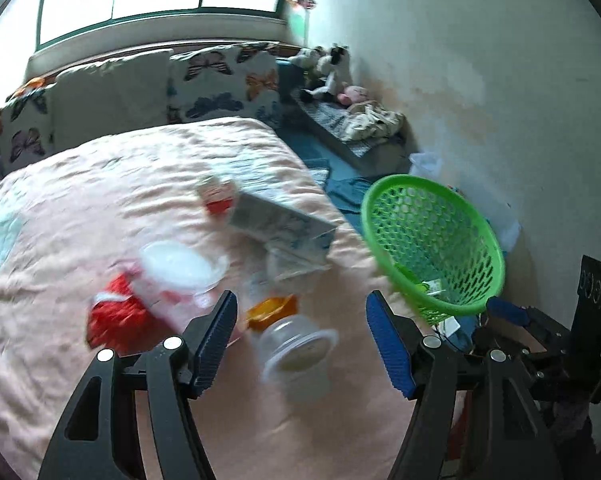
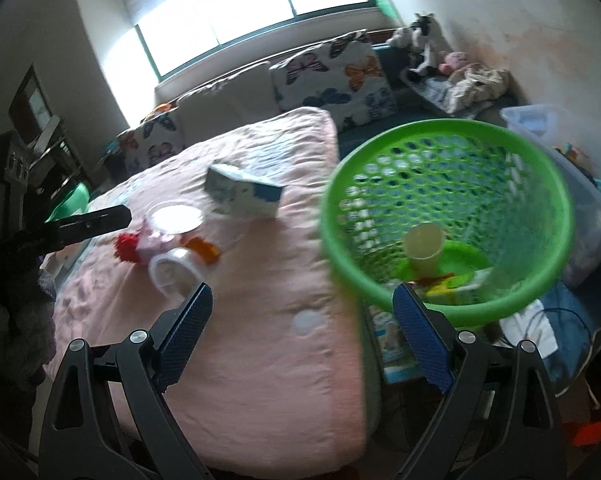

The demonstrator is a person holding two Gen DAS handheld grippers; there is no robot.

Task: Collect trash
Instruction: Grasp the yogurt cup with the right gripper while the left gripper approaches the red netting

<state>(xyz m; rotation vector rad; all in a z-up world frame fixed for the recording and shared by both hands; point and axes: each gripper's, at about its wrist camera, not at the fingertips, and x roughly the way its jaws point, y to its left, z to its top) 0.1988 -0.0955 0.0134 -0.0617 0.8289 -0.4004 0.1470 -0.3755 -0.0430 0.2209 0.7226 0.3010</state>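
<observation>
On the pink bed cover [image 1: 80,208] lies a heap of trash. It holds a clear plastic cup [image 1: 296,352] on its side, an orange piece [image 1: 272,308], a red wrapper [image 1: 116,316], a clear lidded tub [image 1: 180,268], a pale box [image 1: 284,228] and a small red and white carton [image 1: 218,196]. My left gripper [image 1: 302,340] hangs open above the clear cup, gripping nothing. A green mesh basket [image 2: 448,216] tilts at the bed's edge with a paper cup [image 2: 424,248] and wrappers inside. My right gripper [image 2: 300,334] stands open; one fingertip [image 2: 404,300] overlaps the basket's near rim.
Butterfly pillows [image 2: 332,76] line the head of the bed under a bright window. Stuffed toys [image 1: 332,68] and bedding lie on a low bench by the wall. A clear storage bin [image 2: 560,168], a blue rug and cables [image 2: 548,320] sit on the floor behind the basket.
</observation>
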